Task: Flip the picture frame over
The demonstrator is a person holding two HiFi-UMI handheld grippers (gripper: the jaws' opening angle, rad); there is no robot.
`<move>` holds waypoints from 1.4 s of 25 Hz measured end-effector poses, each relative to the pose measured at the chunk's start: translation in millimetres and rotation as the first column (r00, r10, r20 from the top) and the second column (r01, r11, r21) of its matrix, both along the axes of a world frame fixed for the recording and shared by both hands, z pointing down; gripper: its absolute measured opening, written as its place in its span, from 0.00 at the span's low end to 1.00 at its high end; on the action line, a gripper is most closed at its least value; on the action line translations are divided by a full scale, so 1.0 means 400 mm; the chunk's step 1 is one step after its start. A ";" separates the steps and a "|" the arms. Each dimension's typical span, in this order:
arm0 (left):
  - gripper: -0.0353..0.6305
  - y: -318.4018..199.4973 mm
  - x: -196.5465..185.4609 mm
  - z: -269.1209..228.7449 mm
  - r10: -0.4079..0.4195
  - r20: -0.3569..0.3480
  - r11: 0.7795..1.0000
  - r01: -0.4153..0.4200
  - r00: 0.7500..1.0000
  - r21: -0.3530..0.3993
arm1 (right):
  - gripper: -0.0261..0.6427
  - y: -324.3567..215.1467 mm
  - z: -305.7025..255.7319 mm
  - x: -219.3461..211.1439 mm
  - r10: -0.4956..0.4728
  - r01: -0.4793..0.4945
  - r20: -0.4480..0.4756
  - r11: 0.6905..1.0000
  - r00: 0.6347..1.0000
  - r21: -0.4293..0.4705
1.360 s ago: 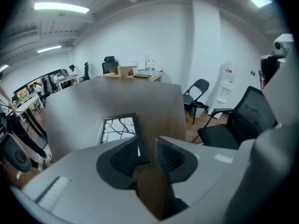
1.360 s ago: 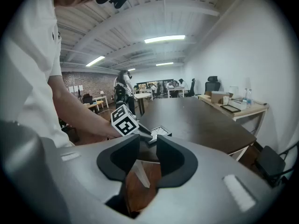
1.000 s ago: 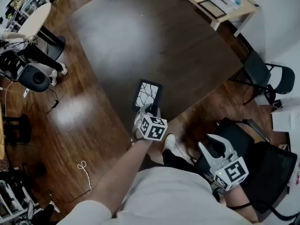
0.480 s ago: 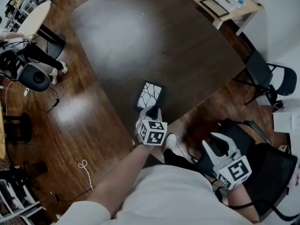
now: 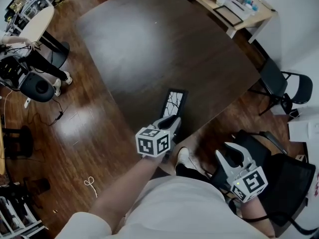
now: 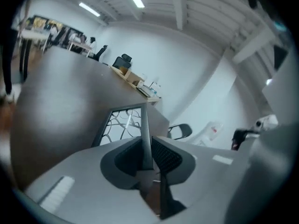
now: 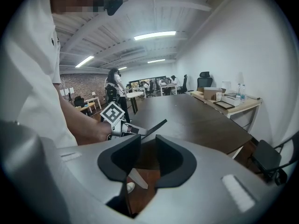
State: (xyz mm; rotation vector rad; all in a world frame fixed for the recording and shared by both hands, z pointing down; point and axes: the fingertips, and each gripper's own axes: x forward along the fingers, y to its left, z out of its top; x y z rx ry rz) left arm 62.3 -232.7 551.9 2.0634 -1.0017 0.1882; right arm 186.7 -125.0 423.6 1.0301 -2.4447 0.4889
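Two grippers in view; left gripper (image 5: 172, 122) clamps the frame's (image 5: 175, 102) near edge; frame tilted steeply over the table (image 5: 149, 44). Right gripper (image 5: 232, 152) well apart, jaws spread, empty.

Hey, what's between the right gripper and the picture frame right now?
In the head view, only wood floor and the table edge separate the open right gripper from the picture frame, which the left gripper clamps, tilted up.

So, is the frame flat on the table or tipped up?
Tipped up: the left gripper grips the frame by one edge, and the right gripper view shows it slanting above the table.
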 end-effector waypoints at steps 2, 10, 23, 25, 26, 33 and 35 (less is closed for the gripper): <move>0.16 0.003 0.001 -0.018 0.003 -0.164 0.999 -0.010 0.986 -0.037 | 0.19 0.003 -0.003 -0.022 0.002 -0.002 -0.006 1.000 1.000 0.003; 0.16 -0.005 -0.075 -0.029 -0.109 -0.641 0.978 -0.035 0.760 -0.208 | 0.19 0.005 -0.020 -0.107 0.012 -0.011 -0.032 1.000 0.999 0.013; 0.17 -0.001 -0.167 0.003 -0.160 -0.792 0.949 -0.128 0.589 -0.288 | 0.19 0.025 -0.023 -0.191 0.072 -0.072 -0.067 0.997 0.995 -0.001; 0.19 -0.001 -0.171 0.006 -0.135 -0.795 0.948 -0.156 0.591 -0.277 | 0.19 0.028 -0.024 -0.197 0.087 -0.088 -0.069 0.996 0.994 -0.002; 0.20 0.000 -0.172 0.006 -0.117 -0.799 0.948 -0.175 0.590 -0.267 | 0.19 0.031 -0.023 -0.200 0.095 -0.096 -0.071 0.995 0.993 -0.004; 0.20 0.004 -0.193 0.039 -0.075 -0.770 0.933 -0.228 0.634 -0.279 | 0.19 0.062 -0.015 -0.215 0.148 -0.150 -0.087 0.988 0.985 -0.020; 0.22 0.001 -0.208 0.066 -0.047 -0.700 0.936 -0.214 0.712 -0.280 | 0.19 0.069 -0.013 -0.217 0.163 -0.166 -0.088 0.986 0.983 -0.023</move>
